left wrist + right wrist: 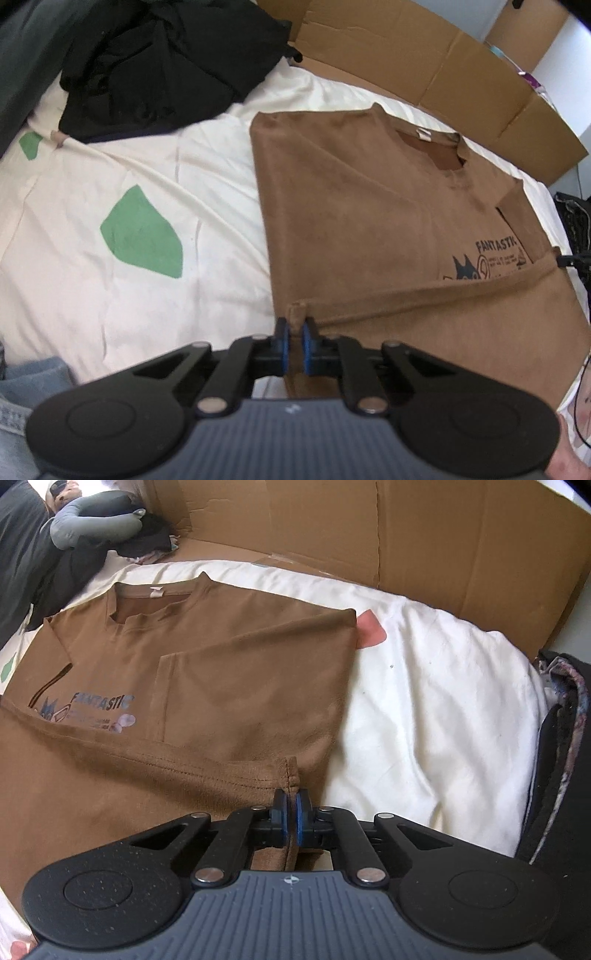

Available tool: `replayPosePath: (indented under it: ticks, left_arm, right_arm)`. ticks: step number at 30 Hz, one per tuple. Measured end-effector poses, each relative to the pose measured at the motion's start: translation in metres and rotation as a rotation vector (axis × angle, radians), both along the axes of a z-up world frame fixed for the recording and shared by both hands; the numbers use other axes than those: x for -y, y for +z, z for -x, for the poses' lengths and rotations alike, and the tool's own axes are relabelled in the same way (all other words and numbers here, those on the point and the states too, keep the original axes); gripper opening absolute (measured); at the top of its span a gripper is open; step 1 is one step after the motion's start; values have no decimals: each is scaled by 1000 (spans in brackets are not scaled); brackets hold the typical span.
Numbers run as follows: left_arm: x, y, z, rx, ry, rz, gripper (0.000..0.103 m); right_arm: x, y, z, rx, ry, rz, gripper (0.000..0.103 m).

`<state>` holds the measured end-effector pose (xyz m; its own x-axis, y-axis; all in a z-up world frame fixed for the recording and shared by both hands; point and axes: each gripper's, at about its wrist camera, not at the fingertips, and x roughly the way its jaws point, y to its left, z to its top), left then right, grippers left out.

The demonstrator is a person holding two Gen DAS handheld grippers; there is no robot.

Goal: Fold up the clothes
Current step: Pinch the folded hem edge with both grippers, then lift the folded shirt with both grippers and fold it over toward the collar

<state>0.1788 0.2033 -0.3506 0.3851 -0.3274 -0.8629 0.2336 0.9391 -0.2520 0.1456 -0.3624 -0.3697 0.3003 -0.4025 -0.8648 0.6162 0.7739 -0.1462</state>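
A brown T-shirt with a dark "FANTASTIC" print lies on a cream bedspread, its sides folded inward and its collar at the far end. My left gripper is shut on the near left corner of the brown T-shirt's hem, a pinch of cloth standing up between the blue pads. In the right wrist view the brown T-shirt fills the left half, and my right gripper is shut on the near right corner of its hem. The hem runs taut between the two grips.
A black garment is heaped at the far left of the bed. A flattened cardboard box stands along the far side. Green patches mark the bedspread. Light blue denim lies at the near left. Dark fabric hangs at the right edge.
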Motion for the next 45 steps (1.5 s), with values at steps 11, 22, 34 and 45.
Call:
replayPosePath:
  ticks: [11,22,34,45]
  left_arm:
    - [4,2,2,23,-1,-3,7]
    - [-7,60,51,129,25,32,6]
    - [-28,149,118,205,74,150,6]
    - [-28,204,149,259,72,144,6]
  right_arm:
    - [1,-2,-18,7,55,10,9]
    - [-42,69,6,107,36,87,4]
    - [-98,168,43,167,18,109,4]
    - [-136,235,55,158,38,138,3]
